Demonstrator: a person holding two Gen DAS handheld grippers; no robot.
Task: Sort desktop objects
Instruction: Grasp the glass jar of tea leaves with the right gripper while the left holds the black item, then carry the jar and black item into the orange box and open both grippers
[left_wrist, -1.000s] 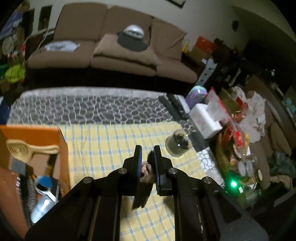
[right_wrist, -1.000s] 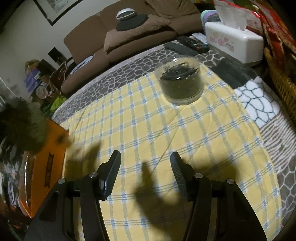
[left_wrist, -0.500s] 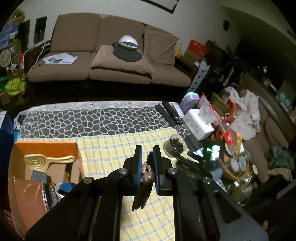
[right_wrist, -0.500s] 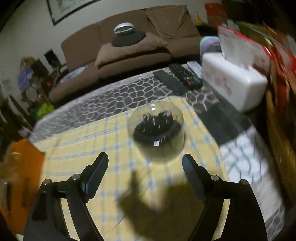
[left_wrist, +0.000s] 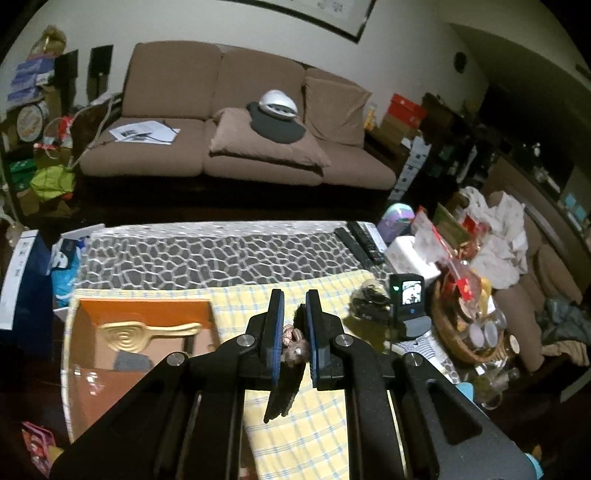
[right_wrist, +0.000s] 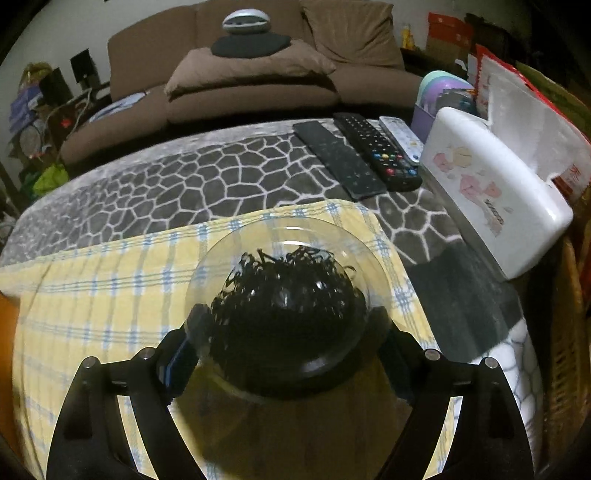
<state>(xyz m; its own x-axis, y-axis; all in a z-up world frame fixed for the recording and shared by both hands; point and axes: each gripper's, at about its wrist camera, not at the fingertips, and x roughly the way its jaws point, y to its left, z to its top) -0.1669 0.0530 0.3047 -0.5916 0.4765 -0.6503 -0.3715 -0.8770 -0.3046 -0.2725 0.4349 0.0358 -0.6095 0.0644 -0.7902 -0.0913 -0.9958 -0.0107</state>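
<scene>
Jar (right_wrist: 280, 295) count is one: a clear round jar full of dark tangled bits is sitting on the yellow checked cloth (right_wrist: 110, 280), near its 1 o'clock corner. The right claw (right_wrist: 284, 332) is spread wide, its jaws having just been opening, and the jar is standing between the two fingers; whether the pads are touching the glass I cannot tell. The left claw (left_wrist: 294, 332) is pinched narrow on one dark hair clip (left_wrist: 291, 354), which is hanging down between the pads above the cloth. One orange box (left_wrist: 144, 332) is lying at 9 o'clock of the left claw, holding one gold spiral-headed piece (left_wrist: 140, 334) and other things too blurred to name. Three remotes (right_wrist: 369, 155) are lying side by side on the grey patterned surface (right_wrist: 184, 184), at 1 o'clock of the jar. One white tissue box (right_wrist: 491, 192) is sitting at 2 o'clock, just beside the remotes, with a purple tub (right_wrist: 439, 99) behind it. One wicker basket (left_wrist: 458, 332) of clutter is crowding the surface's 3 o'clock edge, close to the right claw. One brown sofa (left_wrist: 236, 122) is filling the 12 o'clock background.
</scene>
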